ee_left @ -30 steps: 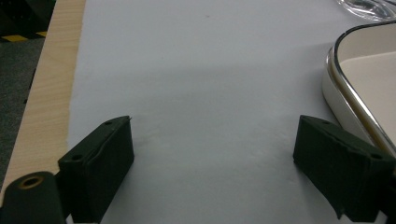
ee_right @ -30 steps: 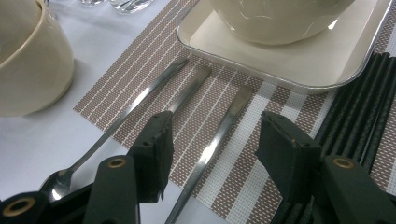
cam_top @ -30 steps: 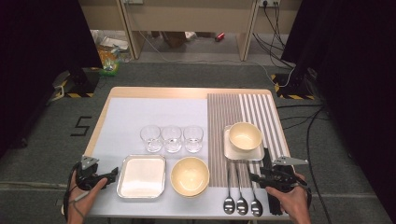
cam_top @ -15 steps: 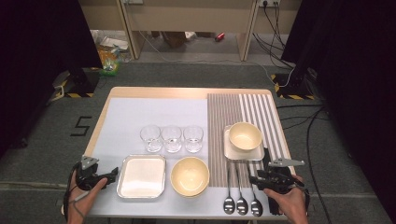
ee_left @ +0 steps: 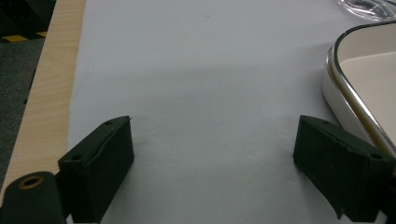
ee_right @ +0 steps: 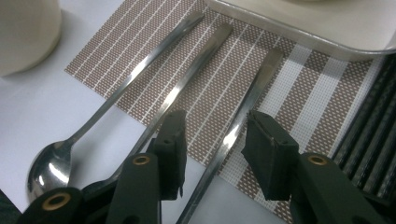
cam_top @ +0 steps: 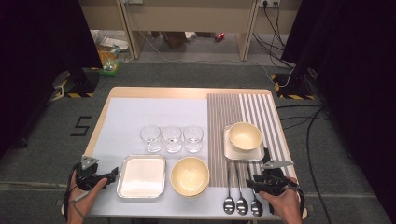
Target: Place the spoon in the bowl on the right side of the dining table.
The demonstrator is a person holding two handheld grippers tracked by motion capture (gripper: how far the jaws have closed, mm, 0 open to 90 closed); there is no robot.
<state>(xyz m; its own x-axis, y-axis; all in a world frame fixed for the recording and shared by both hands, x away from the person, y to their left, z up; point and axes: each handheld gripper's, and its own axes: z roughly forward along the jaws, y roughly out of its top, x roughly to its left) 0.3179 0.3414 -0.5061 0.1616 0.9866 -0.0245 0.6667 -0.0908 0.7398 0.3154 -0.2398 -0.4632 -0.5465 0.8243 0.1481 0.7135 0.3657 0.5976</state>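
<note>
Three metal spoons (cam_top: 241, 203) lie side by side at the front of the brown striped mat (cam_top: 224, 116). My right gripper (cam_top: 254, 183) is low over them, open. In the right gripper view its jaws straddle the handle of the rightmost spoon (ee_right: 254, 93) without touching it, the right gripper (ee_right: 219, 154) just above the mat. The middle spoon (ee_right: 196, 70) and left spoon (ee_right: 46, 168) lie to its left. My left gripper (cam_top: 111, 176) rests open at the table's front left, beside a white metal-rimmed tray (cam_top: 141, 176). Nothing lies between the jaws of the left gripper (ee_left: 217, 158).
Three glasses (cam_top: 171, 138) stand in a row mid-table. A yellow bowl (cam_top: 189, 175) sits right of the tray. A cream bowl (cam_top: 245, 135) rests on a square plate (cam_top: 231, 151) behind the spoons. Black sticks (ee_right: 373, 140) lie right of the spoons. The tray's rim (ee_left: 343, 93) is close to the left gripper's right jaw.
My right gripper has crept left and down toward the spoons, now straddling the rightmost handle. The left gripper has stayed put.
</note>
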